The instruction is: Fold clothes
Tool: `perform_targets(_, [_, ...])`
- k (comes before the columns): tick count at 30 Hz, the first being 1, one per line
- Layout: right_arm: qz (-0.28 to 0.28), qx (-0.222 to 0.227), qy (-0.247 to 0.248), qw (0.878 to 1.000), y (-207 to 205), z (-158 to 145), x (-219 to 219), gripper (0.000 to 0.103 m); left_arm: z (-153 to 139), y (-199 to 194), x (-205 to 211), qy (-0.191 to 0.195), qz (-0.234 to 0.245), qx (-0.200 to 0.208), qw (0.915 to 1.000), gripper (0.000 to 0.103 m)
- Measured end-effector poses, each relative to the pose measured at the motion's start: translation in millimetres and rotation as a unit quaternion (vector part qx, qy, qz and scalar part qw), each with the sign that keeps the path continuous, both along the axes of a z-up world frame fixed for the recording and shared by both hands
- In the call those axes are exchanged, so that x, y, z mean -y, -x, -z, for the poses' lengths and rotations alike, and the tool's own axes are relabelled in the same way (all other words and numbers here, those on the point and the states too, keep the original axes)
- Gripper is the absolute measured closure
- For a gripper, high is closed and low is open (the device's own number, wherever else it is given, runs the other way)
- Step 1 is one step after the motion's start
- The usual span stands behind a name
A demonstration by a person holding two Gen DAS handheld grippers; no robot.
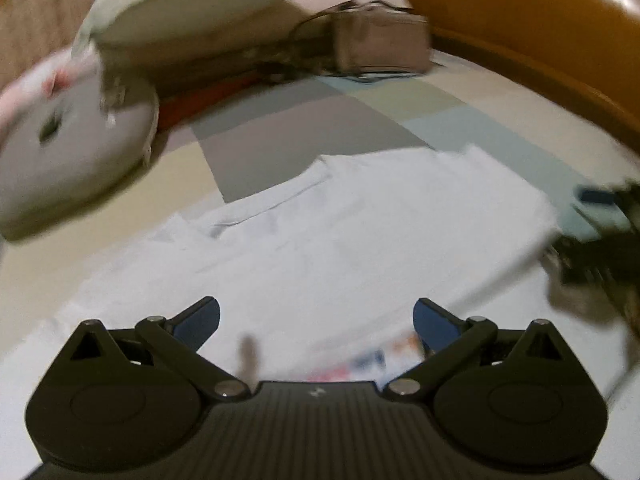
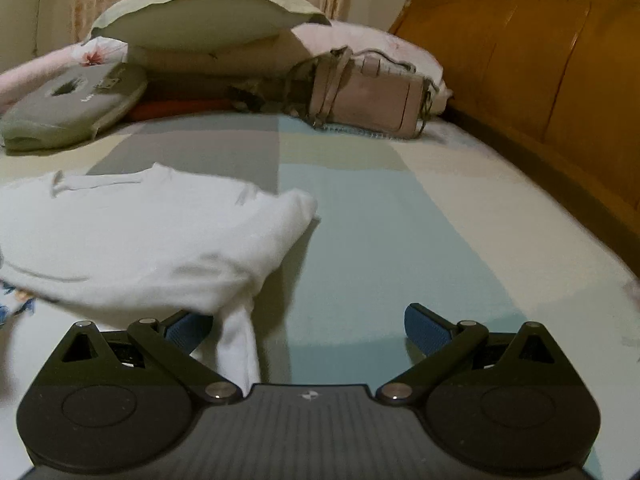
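**Both jaws spread wide over a half-folded white shirt**

Up close, left gripper (image 1: 316,322): fingers parted wide, blue pads facing each other, nothing between them, poised over the white T-shirt (image 1: 328,240). Right gripper (image 2: 308,326) likewise released, pads far apart, gripping nothing, though a hanging strip of the white T-shirt (image 2: 152,236) drapes down just beside its left finger; whether touching it, cannot tell.

Shirt spread flat on the patchwork bedsheet (image 2: 360,208), partly folded. From the left wrist view, neckline at the far edge, collar opening towards the pillows, long axis running from the camera away towards that collar; a colourful print blurred at the near hem, just ahead of the gripper body. From the right wrist view, same garment lying to the left, collar at the far left, folded right edge rounded and bulky, slightly raised off the sheet, near corner trailing down to the jaws.

Further out, on the far side of the bed: a grey cushion with a hole (image 2: 72,100), a pale green pillow (image 2: 200,12) propped over a pink one, and a beige handbag (image 2: 368,96) lying on its side against the bedding. Orange-brown wooden headboard (image 2: 540,64) along the right. Dark blurred shape at the right edge of the left wrist view, most likely the other gripper, too smeared to tell.
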State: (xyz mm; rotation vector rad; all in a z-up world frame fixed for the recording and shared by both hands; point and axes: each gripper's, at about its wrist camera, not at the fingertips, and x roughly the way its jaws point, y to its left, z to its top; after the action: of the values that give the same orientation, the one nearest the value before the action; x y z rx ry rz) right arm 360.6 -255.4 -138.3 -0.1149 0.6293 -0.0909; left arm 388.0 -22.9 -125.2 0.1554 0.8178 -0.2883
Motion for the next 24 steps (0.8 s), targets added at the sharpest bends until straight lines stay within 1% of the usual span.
perform_targets(1, [0.023, -0.008, 0.002, 1.000, -2.0, 1.9, 4.1, 0.000, 8.3, -8.7, 0.4, 0.009, -0.016, -0.006, 0.9998, 0.001])
perform_targets(2, [0.037, -0.015, -0.010, 0.999, 0.0, 2.6, 11.5, 0.000, 15.9, -14.0, 0.1, 0.009, -0.030, -0.011, 0.9994, 0.001])
perform_targets(3, [0.045, -0.020, -0.033, 0.998, 5.2, 2.3, 21.3, 0.000, 22.6, -17.4, -0.8, 0.006, -0.043, -0.015, 0.9990, 0.001])
perform_targets(4, [0.052, -0.025, -0.057, 0.997, 10.3, 2.1, 31.1, 0.000, 28.3, -18.4, -2.1, 0.012, -0.050, -0.016, 0.9985, 0.000])
perform_targets(5, [0.064, -0.031, -0.055, 0.996, 13.6, 1.1, 36.1, 0.000, 31.4, -17.3, -6.0, 0.025, -0.053, -0.012, 0.9982, 0.000])
perform_targets(6, [0.080, -0.037, -0.034, 0.996, 15.3, -0.4, 37.4, 0.000, 32.3, -16.1, -8.7, 0.032, -0.053, -0.006, 0.9981, 0.000])
perform_targets(7, [0.090, -0.032, -0.013, 0.995, 17.2, -2.5, 38.4, 0.000, 32.6, -15.0, -10.8, 0.036, -0.052, -0.002, 0.9980, 0.000])
perform_targets(8, [0.088, -0.013, -0.009, 0.996, 20.5, -7.1, 39.8, 0.000, 31.0, -13.8, -11.2, 0.034, -0.049, -0.004, 0.9982, 0.001])
perform_targets(9, [0.078, 0.012, -0.028, 0.997, 25.3, -14.5, 42.2, 0.000, 29.5, -12.7, -11.6, 0.031, -0.046, -0.006, 0.9984, 0.001])
perform_targets(11, [0.028, 0.058, -0.089, 0.994, 34.3, -31.2, 39.5, 0.000, 24.8, -10.9, -13.2, 0.028, -0.044, -0.013, 0.9985, 0.001])
perform_targets(12, [-0.009, 0.064, -0.105, 0.992, 35.4, -35.7, 32.0, 0.000, 21.7, -10.1, -14.8, 0.028, -0.044, -0.015, 0.9985, 0.001])
perform_targets(13, [-0.053, 0.057, -0.111, 0.991, 33.8, -37.3, 20.3, 0.001, 18.5, -9.5, -16.2, 0.028, -0.045, -0.017, 0.9985, 0.001])
perform_targets(14, [-0.097, 0.050, -0.116, 0.987, 32.2, -38.8, 8.7, 0.007, 15.1, -9.1, -16.7, 0.027, -0.045, -0.018, 0.9985, 0.001])
perform_targets(15, [-0.126, 0.039, -0.107, 0.985, 30.5, -36.8, -3.2, 0.019, 10.9, -7.7, -17.3, 0.030, -0.045, -0.019, 0.9983, 0.001])
perform_targets(16, [-0.144, 0.023, -0.089, 0.985, 28.7, -32.0, -15.2, 0.027, 6.1, -6.4, -17.6, 0.038, -0.042, -0.022, 0.9981, 0.001])
perform_targets(17, [-0.158, 0.009, -0.061, 0.985, 28.0, -27.0, -25.2, 0.040, 1.6, -5.8, -17.4, 0.049, -0.035, -0.027, 0.9978, 0.001])
perform_targets(18, [-0.167, 0.003, -0.029, 0.986, 29.8, -22.9, -28.9, 0.048, -2.7, -4.9, -16.9, 0.062, -0.027, -0.029, 0.9973, 0.001])
perform_targets(20, [-0.174, 0.003, 0.023, 0.984, 36.7, -16.9, -25.2, 0.052, -9.9, -2.8, -13.4, 0.085, -0.013, -0.026, 0.9959, 0.001])
perform_targets(21, [-0.169, 0.007, 0.042, 0.985, 39.5, -14.0, -17.6, 0.055, -12.4, -2.2, -10.2, 0.096, -0.006, -0.024, 0.9951, 0.001])
perform_targets(22, [-0.161, 0.005, 0.048, 0.986, 39.8, -10.7, -8.7, 0.058, -14.1, -3.0, -5.4, 0.109, 0.003, -0.023, 0.9938, 0.001])
perform_targets(24, [-0.153, -0.003, 0.042, 0.987, 36.8, -5.9, 5.9, 0.067, -15.1, -5.9, 6.2, 0.132, 0.023, -0.028, 0.9906, 0.001])
